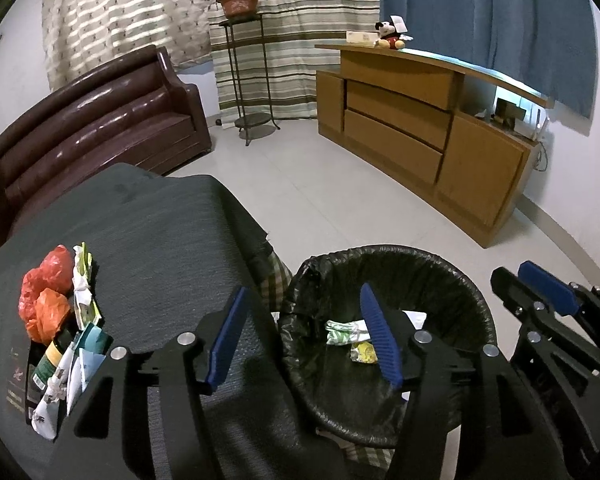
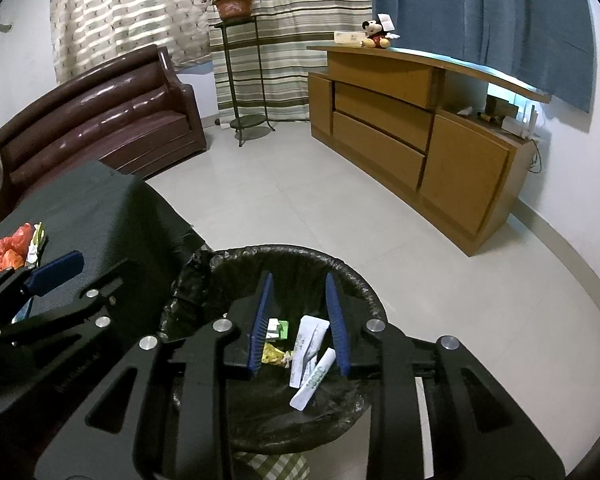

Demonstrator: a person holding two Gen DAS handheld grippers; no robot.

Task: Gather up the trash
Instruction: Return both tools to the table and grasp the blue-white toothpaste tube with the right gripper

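A bin with a black liner (image 1: 460, 280) stands on the floor beside the dark-clothed table (image 1: 148, 224). Inside it lie a green-white wrapper (image 1: 342, 332) and a yellow scrap (image 1: 364, 354). My left gripper (image 1: 304, 288) hangs open and empty over the table edge and the bin's rim. A pile of trash sits at the table's left: red and orange plastic bags (image 1: 44, 296) and paper wrappers (image 1: 82, 300). My right gripper (image 2: 299, 276) is open above the bin (image 2: 292, 249). White packets (image 2: 310, 344) show loose between its fingers, down inside the liner.
A brown leather sofa (image 1: 92, 120) stands behind the table. A metal plant stand (image 1: 252, 80) with a potted plant is by the curtains. A long wooden cabinet (image 1: 420, 128) lines the right wall. Pale floor tiles (image 1: 320, 200) lie between them.
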